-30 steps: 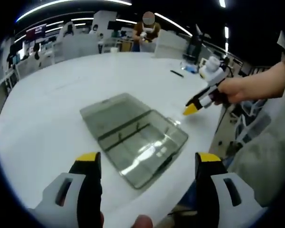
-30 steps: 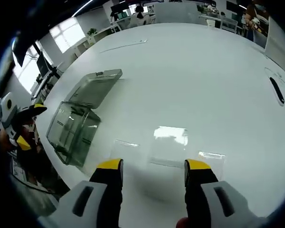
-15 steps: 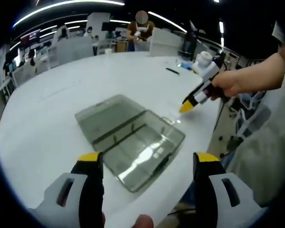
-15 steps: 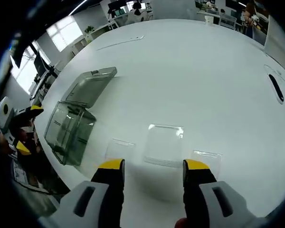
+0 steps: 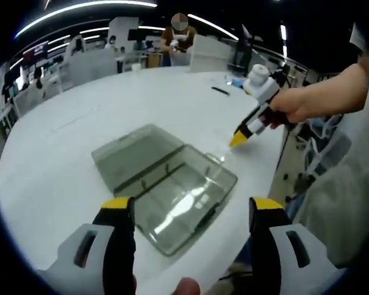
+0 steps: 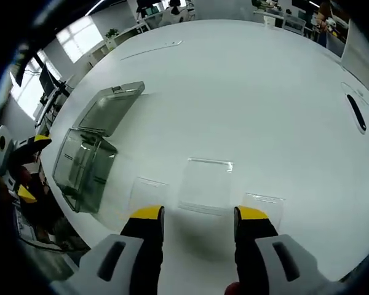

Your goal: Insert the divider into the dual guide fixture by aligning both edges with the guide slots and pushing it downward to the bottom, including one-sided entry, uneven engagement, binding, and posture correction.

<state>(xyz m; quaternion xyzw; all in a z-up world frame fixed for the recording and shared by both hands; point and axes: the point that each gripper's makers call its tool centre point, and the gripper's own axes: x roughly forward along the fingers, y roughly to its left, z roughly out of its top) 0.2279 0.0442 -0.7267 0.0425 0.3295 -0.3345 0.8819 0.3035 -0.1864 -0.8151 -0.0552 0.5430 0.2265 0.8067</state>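
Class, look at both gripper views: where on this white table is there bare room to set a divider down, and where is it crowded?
Free: the wide white table beyond the clear dividers, right of the open clear box. Crowded: the near edge, where box, dividers and right gripper cluster.

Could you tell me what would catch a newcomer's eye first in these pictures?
Probably the smoky clear plastic box, lying open with its hinged lid flat on the round white table near its edge. Next, the three clear plastic divider sheets lying flat just ahead of the open right gripper.
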